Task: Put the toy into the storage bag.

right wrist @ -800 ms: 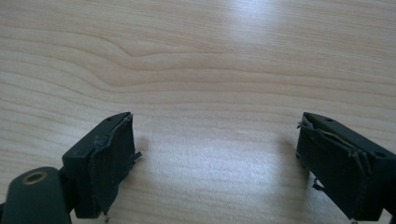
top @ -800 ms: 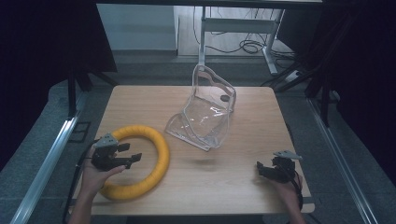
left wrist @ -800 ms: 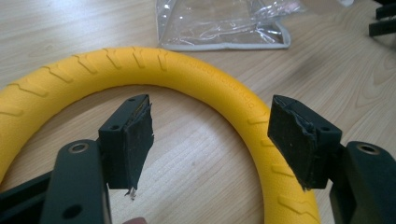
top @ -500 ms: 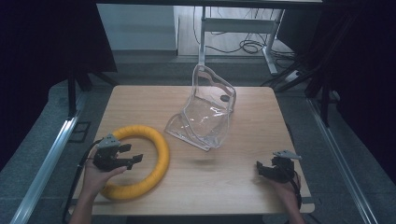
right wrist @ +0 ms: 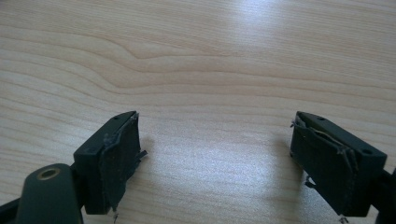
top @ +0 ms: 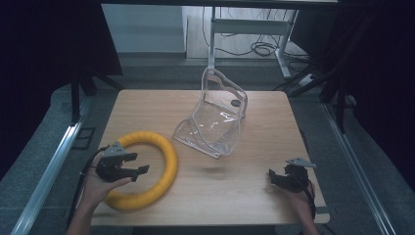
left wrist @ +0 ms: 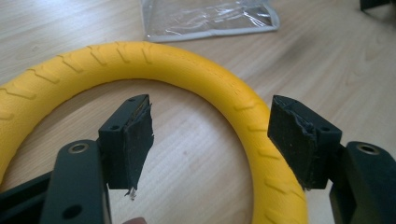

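Currently left gripper [top: 128, 168] jaws wide, yellow ring [left wrist: 196, 77] arcing just beyond them on the table [top: 244, 196], right gripper [top: 281, 178] also wide, idle; ring looks light, rubbery, grippy: pinch across tube.

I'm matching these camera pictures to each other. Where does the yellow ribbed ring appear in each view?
High view: the yellow ribbed ring lies flat at the lower left of the wooden table, under the open left gripper.
Left gripper view: it arcs across the middle, from left edge to bottom right, behind both jaws.
Right gripper view: not in it.
Shared landmark: the clear plastic pouch, at the top edge of the left gripper view.
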`<state>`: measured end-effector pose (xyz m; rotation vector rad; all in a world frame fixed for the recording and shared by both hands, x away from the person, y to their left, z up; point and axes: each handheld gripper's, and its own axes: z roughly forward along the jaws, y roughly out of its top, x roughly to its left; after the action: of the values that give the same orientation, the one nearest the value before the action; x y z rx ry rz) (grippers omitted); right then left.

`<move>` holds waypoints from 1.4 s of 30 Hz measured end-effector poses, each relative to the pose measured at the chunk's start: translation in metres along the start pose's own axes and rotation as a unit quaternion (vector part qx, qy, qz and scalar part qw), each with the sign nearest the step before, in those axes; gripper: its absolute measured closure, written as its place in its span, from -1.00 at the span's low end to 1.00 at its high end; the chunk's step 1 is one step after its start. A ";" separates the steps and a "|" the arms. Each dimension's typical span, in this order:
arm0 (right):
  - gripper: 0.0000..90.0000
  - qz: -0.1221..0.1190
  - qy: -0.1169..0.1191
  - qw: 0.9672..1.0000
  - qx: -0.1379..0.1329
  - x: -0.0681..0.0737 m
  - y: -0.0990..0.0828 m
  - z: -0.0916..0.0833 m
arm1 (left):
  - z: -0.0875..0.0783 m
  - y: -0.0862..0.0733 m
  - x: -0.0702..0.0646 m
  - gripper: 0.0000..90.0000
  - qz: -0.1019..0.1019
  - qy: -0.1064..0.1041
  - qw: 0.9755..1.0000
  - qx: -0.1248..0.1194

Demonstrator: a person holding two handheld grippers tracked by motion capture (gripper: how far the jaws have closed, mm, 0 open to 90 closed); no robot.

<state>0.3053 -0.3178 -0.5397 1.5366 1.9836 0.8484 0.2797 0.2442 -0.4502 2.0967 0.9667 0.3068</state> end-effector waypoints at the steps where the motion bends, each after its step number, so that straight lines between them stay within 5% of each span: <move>1: -0.64 0.000 0.000 1.000 0.000 0.000 0.000 0.000 | -0.002 0.001 -0.001 -0.31 0.004 -0.005 1.000 0.002; 4: -0.64 0.001 0.000 1.000 0.001 0.000 0.000 0.000 | -0.007 0.000 -0.005 -0.31 0.012 -0.024 1.000 0.007; 20: -0.64 0.002 0.000 1.000 0.000 0.000 0.000 0.000 | -0.002 -0.009 -0.021 -0.31 0.035 -0.051 0.996 0.061; 26: -0.63 0.002 0.000 1.000 0.000 0.000 0.000 0.000 | 0.009 -0.013 -0.030 -0.32 0.053 -0.064 0.992 0.099; 34: -0.63 0.002 0.000 1.000 0.000 0.000 0.000 0.000 | 0.025 -0.017 -0.037 -0.32 0.051 -0.067 0.987 0.136; 42: -0.63 0.002 -0.001 1.000 0.001 0.000 0.000 0.000 | 0.040 -0.018 -0.045 -0.31 0.068 -0.065 0.976 0.195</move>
<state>0.3051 -0.3177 -0.5395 1.5415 1.9812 0.8473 0.2598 0.1963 -0.4855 2.5116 0.8595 0.0448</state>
